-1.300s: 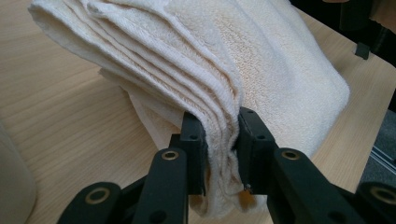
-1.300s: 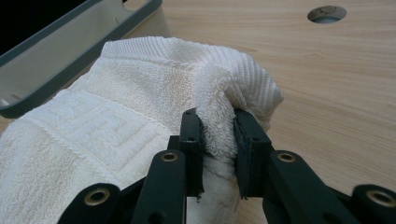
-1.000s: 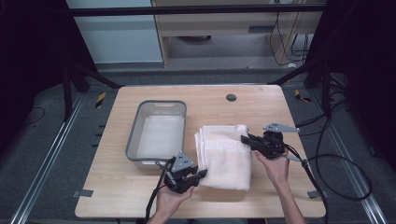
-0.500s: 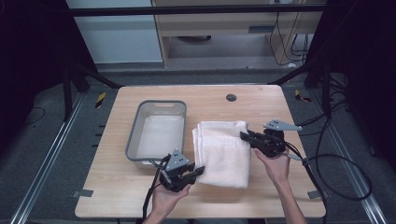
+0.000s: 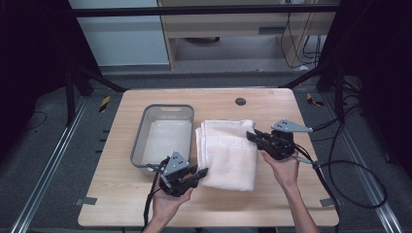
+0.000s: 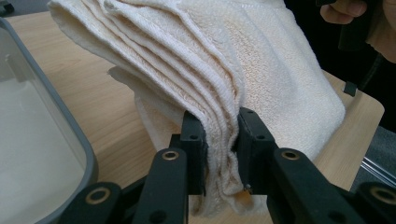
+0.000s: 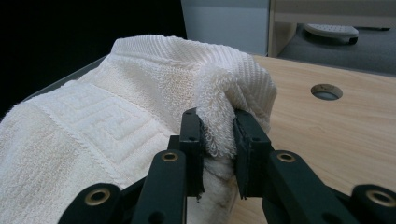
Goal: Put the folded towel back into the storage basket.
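Note:
A folded cream towel (image 5: 227,153) lies in the middle of the wooden table (image 5: 121,189), just right of a grey tray (image 5: 145,128). My left gripper (image 5: 201,172) is shut on the towel's near left corner; in the left gripper view the stacked layers of the towel (image 6: 219,70) are pinched between the pads (image 6: 194,140) and lifted off the wood. My right gripper (image 5: 252,136) is shut on the towel's right edge, where a thick fold of the towel (image 7: 140,112) bulges up between its fingers (image 7: 191,135).
The grey tray (image 6: 56,121) is shallow and has nothing in it. A round hole (image 5: 240,101) is in the table's far part, also seen as the hole (image 7: 326,91) beyond the right gripper. Cables (image 5: 350,170) trail off the table's right side.
Both grippers have risen a little with the towel held, lifting its gripped edges off the table and shifting the towel slightly left toward the tray.

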`<action>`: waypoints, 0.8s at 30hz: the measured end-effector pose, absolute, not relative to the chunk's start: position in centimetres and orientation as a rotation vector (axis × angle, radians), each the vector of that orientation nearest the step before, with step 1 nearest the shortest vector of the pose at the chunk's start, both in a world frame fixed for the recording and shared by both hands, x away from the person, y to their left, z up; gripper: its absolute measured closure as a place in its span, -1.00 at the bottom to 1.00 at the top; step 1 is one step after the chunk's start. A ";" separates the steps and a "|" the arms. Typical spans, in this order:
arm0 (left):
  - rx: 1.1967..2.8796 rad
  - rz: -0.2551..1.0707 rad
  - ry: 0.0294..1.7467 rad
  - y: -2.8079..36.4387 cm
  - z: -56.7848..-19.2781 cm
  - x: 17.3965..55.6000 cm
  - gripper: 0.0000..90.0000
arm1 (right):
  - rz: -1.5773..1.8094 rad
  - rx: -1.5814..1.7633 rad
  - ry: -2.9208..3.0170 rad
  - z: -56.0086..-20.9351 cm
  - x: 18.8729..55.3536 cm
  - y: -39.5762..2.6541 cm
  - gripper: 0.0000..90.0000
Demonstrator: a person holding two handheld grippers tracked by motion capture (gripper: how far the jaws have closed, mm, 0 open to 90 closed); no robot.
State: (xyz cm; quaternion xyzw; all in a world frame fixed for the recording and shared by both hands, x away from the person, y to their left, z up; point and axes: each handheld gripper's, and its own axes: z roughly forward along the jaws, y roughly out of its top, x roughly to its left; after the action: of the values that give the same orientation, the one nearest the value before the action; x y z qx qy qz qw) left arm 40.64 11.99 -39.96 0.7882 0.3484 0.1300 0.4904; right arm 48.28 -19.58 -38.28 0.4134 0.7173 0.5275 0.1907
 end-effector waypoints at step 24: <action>1.824 0.400 0.872 14.8 -37.3 40.8 0.64 | 1.504 1.100 1.978 -35.0 49.3 -16.4 0.68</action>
State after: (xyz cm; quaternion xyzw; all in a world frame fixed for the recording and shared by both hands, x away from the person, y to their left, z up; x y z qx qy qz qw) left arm 40.77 14.84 -37.28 0.7588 0.3630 0.1662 0.5146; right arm 49.29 -16.40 -35.01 0.3957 0.7116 0.5410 0.2108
